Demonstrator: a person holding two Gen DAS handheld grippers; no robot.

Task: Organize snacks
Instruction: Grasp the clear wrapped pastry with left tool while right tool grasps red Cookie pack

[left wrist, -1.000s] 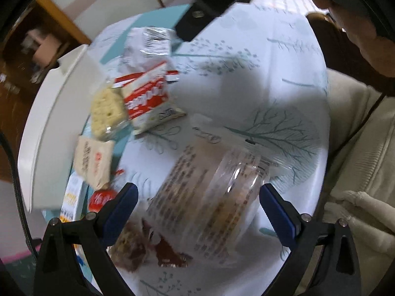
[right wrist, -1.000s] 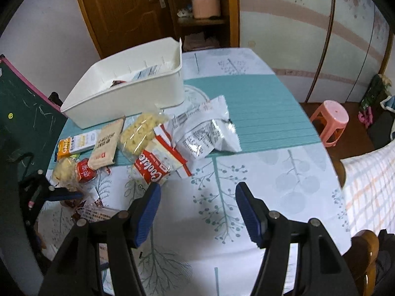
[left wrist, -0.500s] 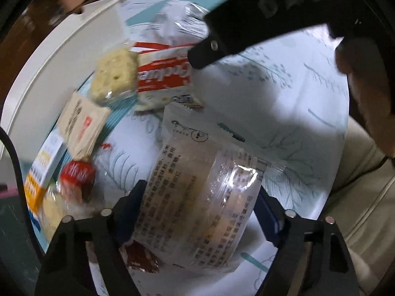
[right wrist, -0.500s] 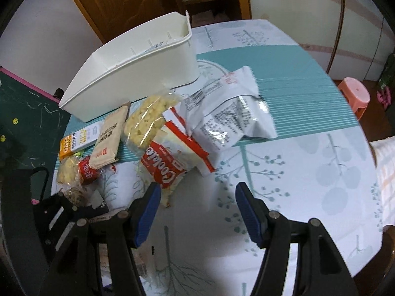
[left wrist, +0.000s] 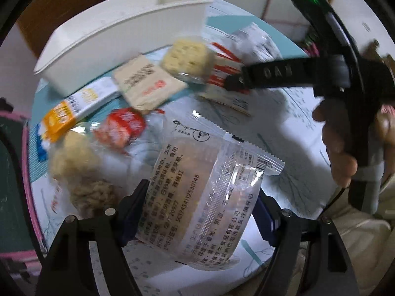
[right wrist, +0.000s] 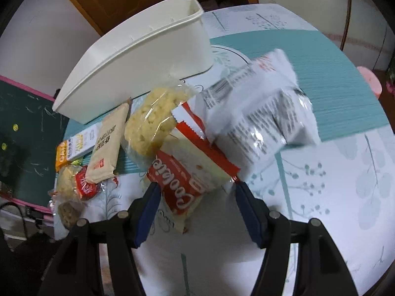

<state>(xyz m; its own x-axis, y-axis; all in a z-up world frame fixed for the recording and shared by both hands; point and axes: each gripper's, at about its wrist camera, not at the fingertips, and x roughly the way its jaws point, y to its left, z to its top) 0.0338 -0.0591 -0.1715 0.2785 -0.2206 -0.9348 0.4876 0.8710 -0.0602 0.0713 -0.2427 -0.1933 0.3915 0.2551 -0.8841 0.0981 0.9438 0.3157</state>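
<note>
My left gripper [left wrist: 197,212] is shut on a clear snack packet with printed text [left wrist: 205,192] and holds it above the table. My right gripper [right wrist: 196,204] is open, its fingers on either side of the near end of a red and white cookie pack [right wrist: 190,175], not closed on it. The white bin [right wrist: 138,56] stands behind the snacks; it also shows in the left wrist view [left wrist: 118,34]. The right gripper's body [left wrist: 284,74] shows at the right of the left wrist view.
On the table lie a yellow puffed snack bag [right wrist: 153,123], a silver printed bag [right wrist: 259,116], a beige wafer packet [right wrist: 108,145], an orange and white bar [right wrist: 74,145], a red round snack [right wrist: 86,185]. A green board [right wrist: 19,133] stands left.
My left gripper closed on the clear packet and lifted it, turning toward the bin. My right gripper moved forward and down until its fingers flank the cookie pack.
</note>
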